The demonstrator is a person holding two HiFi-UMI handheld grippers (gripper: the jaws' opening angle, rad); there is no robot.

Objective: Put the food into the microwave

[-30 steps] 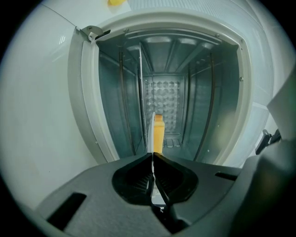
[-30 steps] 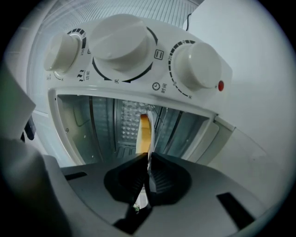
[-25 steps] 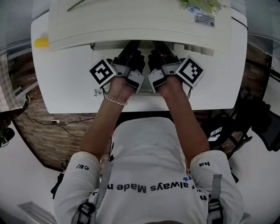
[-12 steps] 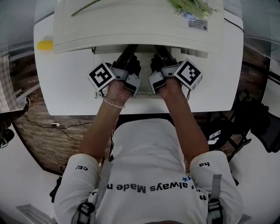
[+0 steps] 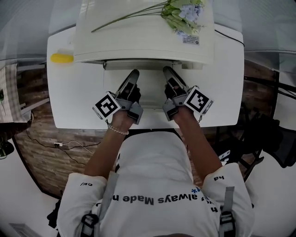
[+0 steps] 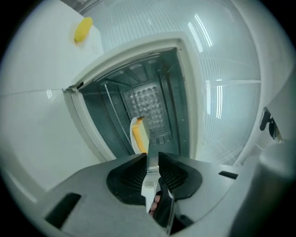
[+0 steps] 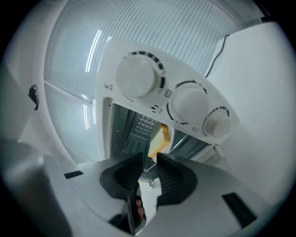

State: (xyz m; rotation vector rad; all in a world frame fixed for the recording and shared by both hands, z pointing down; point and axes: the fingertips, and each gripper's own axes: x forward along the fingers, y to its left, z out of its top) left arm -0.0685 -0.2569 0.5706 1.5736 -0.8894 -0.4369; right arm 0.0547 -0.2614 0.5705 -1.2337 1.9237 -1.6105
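Observation:
The yellow food [image 6: 140,133] lies on a white plate inside the open microwave [image 5: 143,37]; the right gripper view also shows the food [image 7: 160,139] in the cavity. Both grippers hover side by side over the lowered door [image 5: 150,92], pointing at the opening and apart from the food. My left gripper [image 6: 152,159] has just been opening and stands open by a narrow gap, nothing between its fingers. My right gripper [image 7: 149,162] opened wide and has just been closing a little; it is open and empty. From above, the left gripper [image 5: 133,74] and right gripper [image 5: 167,72] have their tips just short of the cavity mouth.
The microwave sits on a white table [image 5: 74,102]. A bunch of flowers [image 5: 182,14] lies on its top. A small yellow object [image 5: 61,58] rests on the table to its left. Three white knobs [image 7: 187,104] line the control panel. A cable [image 5: 69,130] trails on the floor.
Both grippers have drawn back out of the microwave's mouth toward the person and now hang over the lowered door. More of the microwave's top and the flowers shows.

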